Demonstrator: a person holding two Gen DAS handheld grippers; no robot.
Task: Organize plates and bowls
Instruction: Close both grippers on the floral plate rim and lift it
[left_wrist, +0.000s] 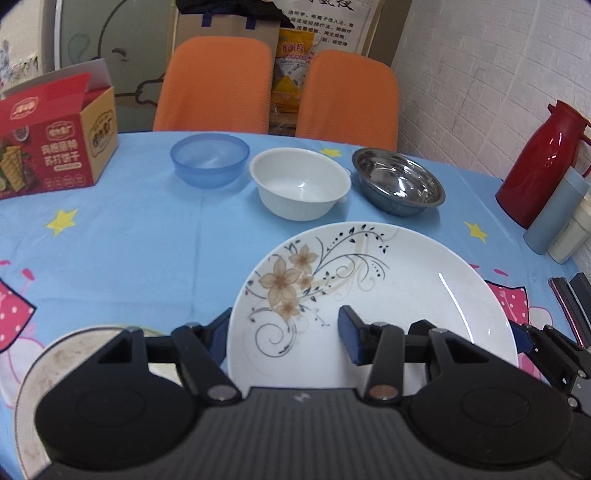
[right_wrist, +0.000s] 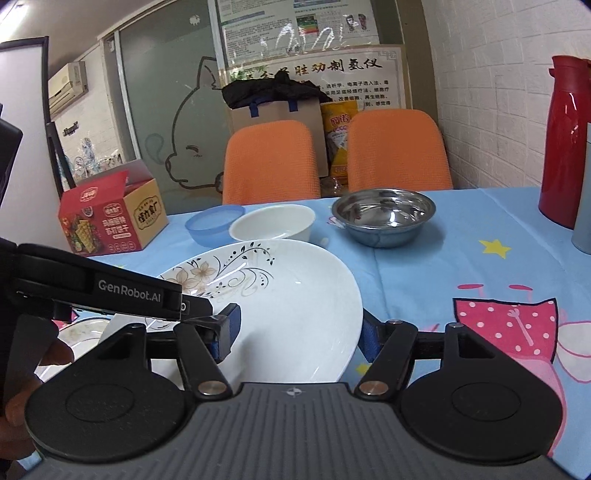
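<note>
Floral plate (left_wrist: 369, 295) sits tilted near table's (left_wrist: 129, 240) front edge, both grippers straddling its rim: left gripper (left_wrist: 284, 336), right gripper (right_wrist: 299, 332), jaws apart, not clamped yet. Close evenly, lift level, keep clear of white bowl (left_wrist: 301, 186) behind.

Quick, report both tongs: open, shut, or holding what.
Left tongs: open, astride the near-left rim of the floral plate, not clamped.
Right tongs: open, astride the plate's right rim, not clamped.
</note>
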